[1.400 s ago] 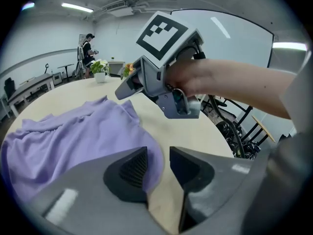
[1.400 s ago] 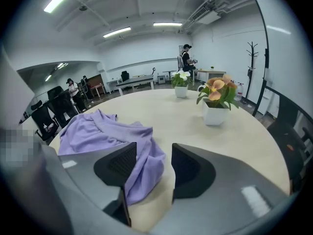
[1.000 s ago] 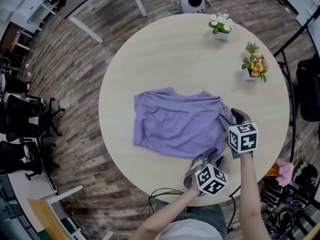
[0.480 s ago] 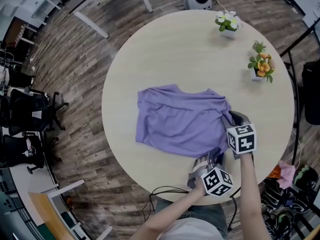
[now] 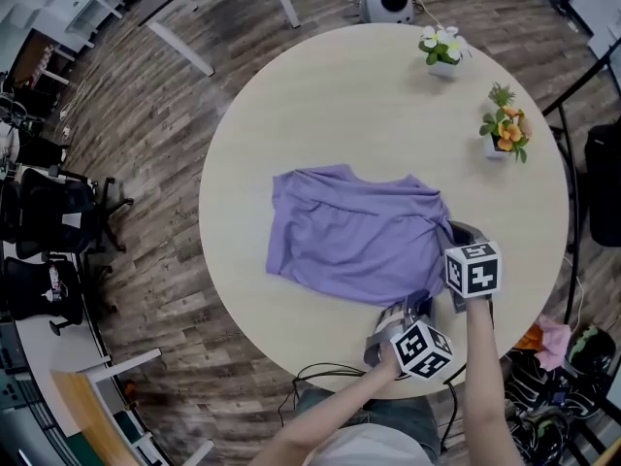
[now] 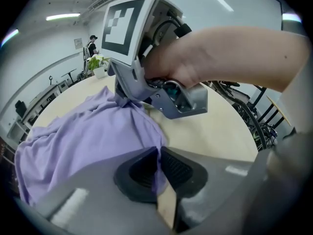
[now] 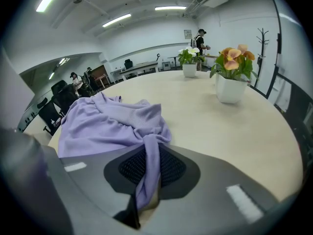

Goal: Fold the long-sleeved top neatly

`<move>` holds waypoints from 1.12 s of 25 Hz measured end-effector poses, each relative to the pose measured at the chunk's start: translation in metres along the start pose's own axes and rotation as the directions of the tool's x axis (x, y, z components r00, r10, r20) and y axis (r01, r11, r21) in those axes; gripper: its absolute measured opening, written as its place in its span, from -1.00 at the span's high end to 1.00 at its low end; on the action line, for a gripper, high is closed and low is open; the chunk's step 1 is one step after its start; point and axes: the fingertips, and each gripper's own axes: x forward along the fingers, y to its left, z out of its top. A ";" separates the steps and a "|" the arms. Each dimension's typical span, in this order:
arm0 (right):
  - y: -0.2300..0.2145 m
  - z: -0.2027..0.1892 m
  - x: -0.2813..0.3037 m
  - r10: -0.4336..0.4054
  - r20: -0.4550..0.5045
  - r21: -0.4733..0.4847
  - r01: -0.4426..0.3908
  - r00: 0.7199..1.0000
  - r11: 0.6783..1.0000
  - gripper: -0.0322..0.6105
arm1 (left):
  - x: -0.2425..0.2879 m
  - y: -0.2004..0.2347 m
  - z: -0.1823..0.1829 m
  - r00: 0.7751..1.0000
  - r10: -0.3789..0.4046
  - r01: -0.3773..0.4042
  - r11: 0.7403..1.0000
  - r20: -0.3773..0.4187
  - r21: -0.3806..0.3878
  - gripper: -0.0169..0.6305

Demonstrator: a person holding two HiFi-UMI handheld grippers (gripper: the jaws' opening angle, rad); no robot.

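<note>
The top (image 5: 354,236) is spread mid-frame on the worktop (image 5: 369,105), its long axis left to right, all of it left of the tongs. Its right edge is clamped by the left tongs (image 5: 409,306) (lower) and the right tongs (image 5: 456,231) (upper), jaws just closed.

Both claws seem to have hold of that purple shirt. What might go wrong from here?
Both grippers' jaws have just been closing on cloth. One: the left gripper pinches only a thin edge of the purple top, which may slip out when lifted. Two: the right gripper holds a bunched twist, so the fold may crease. Three: a wide sweep might knock the orange flower pot.
</note>
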 end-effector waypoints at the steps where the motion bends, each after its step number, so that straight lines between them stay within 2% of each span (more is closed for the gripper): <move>1: -0.002 -0.002 -0.003 -0.004 -0.005 0.008 0.004 1.000 1.000 0.67 | -0.001 -0.003 0.000 1.000 -0.007 0.007 1.000 -0.001 0.003 0.53; 8: -0.018 -0.017 -0.025 -0.032 -0.020 0.088 0.034 0.999 0.996 0.68 | -0.009 -0.025 0.004 0.995 -0.100 0.100 0.995 0.011 0.010 0.55; 16: -0.021 -0.008 -0.051 -0.061 0.029 0.204 0.054 0.998 0.977 0.69 | -0.044 -0.024 0.021 0.976 -0.188 0.191 0.981 0.109 -0.019 0.55; 23: -0.006 0.019 -0.068 -0.096 0.091 0.295 0.066 0.991 0.953 0.70 | -0.090 0.011 0.030 0.955 -0.195 0.217 0.973 0.224 -0.080 0.55; 28: 0.019 0.049 -0.076 -0.108 0.144 0.328 0.056 0.984 0.943 0.70 | -0.121 0.045 0.027 0.943 -0.174 0.209 0.973 0.285 -0.097 0.55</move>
